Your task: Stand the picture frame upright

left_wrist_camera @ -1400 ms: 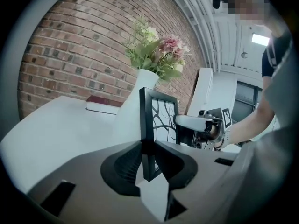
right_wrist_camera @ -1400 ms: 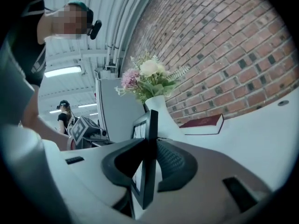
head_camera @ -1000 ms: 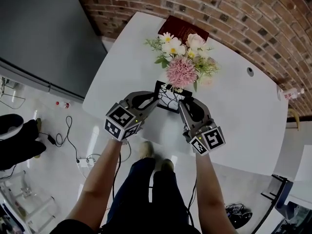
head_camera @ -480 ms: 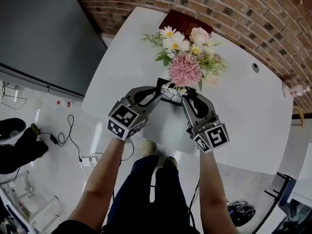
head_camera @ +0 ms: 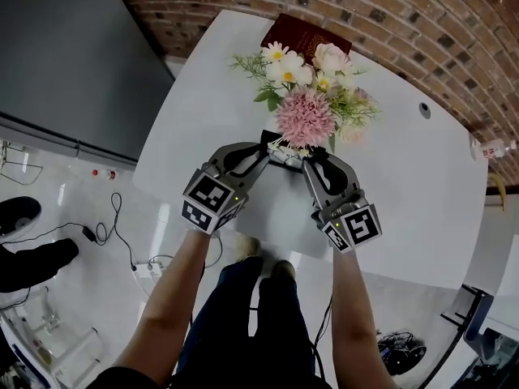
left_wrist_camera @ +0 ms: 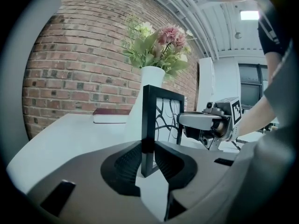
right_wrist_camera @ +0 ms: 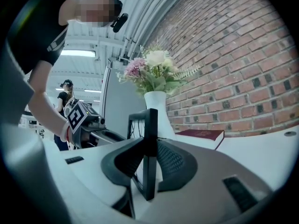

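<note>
Frame (left_wrist_camera: pixel 148 125): thin black rectangle, upright

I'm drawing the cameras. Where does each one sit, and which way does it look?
Head view: on the person's head, looking steeply down at table, flowers, picture frame; forearms, legs, left gripper, right gripper show.
Left gripper view: on the left gripper, looking along its jaws, shut on the frame; the right forearm shows.
Right gripper view: on the right gripper, jaws shut on the frame's other edge; the left forearm shows.
Both gripper views share frame, vase, book.
</note>
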A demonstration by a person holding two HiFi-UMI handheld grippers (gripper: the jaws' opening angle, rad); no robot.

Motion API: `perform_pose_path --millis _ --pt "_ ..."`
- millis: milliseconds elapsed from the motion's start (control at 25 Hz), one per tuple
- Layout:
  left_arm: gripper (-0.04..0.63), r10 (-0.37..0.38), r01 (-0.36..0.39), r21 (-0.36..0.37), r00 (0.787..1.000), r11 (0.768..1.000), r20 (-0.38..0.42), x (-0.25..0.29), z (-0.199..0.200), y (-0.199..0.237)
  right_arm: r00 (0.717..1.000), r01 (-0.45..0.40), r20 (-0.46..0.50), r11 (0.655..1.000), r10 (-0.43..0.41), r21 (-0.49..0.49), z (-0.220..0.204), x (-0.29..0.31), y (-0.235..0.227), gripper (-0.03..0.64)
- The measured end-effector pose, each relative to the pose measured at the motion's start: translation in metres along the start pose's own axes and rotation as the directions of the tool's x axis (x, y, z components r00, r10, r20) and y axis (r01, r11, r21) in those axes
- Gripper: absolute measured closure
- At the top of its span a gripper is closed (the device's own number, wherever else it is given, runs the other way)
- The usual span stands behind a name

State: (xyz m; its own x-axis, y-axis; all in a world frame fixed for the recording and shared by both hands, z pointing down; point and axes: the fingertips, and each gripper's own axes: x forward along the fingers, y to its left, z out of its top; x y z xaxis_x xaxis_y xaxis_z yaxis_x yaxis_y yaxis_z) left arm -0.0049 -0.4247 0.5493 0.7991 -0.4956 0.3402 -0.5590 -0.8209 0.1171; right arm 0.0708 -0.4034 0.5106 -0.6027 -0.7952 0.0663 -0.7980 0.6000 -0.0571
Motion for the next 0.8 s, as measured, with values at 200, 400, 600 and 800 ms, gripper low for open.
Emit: perform_pose_path --millis 200,400,600,800 --pt "0.509 0.001 -0.001 -0.007 1.000 1.000 0.003 0.005 0.001 0.002 1.000 0.011 -0.002 1.000 -0.011 0.010 -0.002 0.001 -0.006 0.526" --pt "0.509 0.006 -0.006 -0.015 1.000 1.000 0.013 0.005 0.000 0.002 1.000 0.019 0.000 0.999 -0.019 0.033 -0.003 0.002 -0.007 0.523" --pt "0.509 0.010 -0.010 -0.026 1.000 1.000 0.026 0.008 0.001 0.005 1.000 0.030 0.006 0.997 -0.031 0.072 -0.004 0.004 -0.013 0.522" --pt "0.508 0.009 -0.008 -0.020 0.999 1.000 0.036 0.008 0.001 0.005 0.999 0.038 0.010 0.996 -0.039 0.085 -0.005 0.004 -0.014 0.520"
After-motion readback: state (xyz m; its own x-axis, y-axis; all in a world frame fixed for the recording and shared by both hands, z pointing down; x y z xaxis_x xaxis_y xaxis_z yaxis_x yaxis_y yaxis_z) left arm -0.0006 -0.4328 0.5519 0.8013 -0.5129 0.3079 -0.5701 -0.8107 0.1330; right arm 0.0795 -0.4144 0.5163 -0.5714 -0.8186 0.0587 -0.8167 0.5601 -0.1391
